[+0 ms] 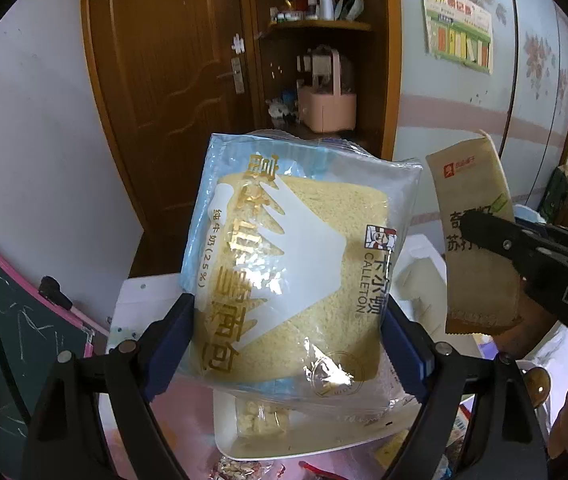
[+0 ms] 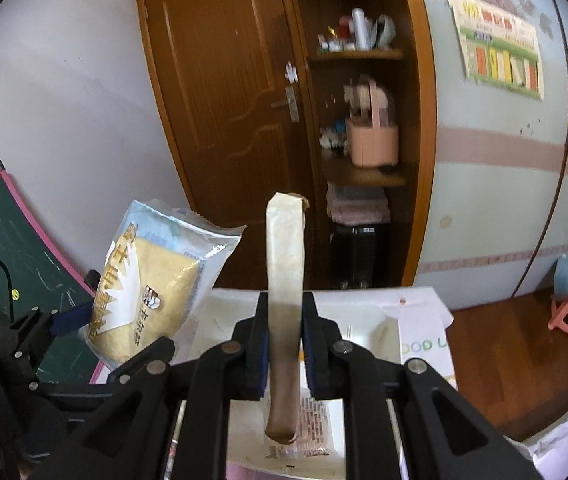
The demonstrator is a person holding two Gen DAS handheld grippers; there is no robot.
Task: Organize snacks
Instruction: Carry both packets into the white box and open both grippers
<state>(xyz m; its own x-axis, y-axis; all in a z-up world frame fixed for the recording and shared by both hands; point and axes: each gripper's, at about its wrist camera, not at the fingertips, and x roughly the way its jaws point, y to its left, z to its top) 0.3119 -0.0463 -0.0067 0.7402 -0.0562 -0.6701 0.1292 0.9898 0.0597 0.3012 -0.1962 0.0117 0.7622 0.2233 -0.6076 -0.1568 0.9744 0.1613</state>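
Note:
My left gripper (image 1: 288, 340) is shut on a clear and blue bread packet (image 1: 284, 264) with gold lettering, held upright in the air; the packet also shows at the left of the right wrist view (image 2: 152, 284). My right gripper (image 2: 284, 344) is shut on a thin brown cracker packet (image 2: 284, 280), seen edge-on and standing up between the blue pads. In the left wrist view that brown packet (image 1: 476, 240) hangs to the right of the bread, gripped by the right gripper (image 1: 484, 236).
A white tray (image 1: 324, 436) holding a small snack packet lies below the bread. A white box (image 2: 416, 320) sits ahead below the right gripper. A green chalkboard (image 2: 24, 264) leans at left. A wooden door (image 1: 164, 80) and shelves with a pink basket (image 1: 326, 108) stand behind.

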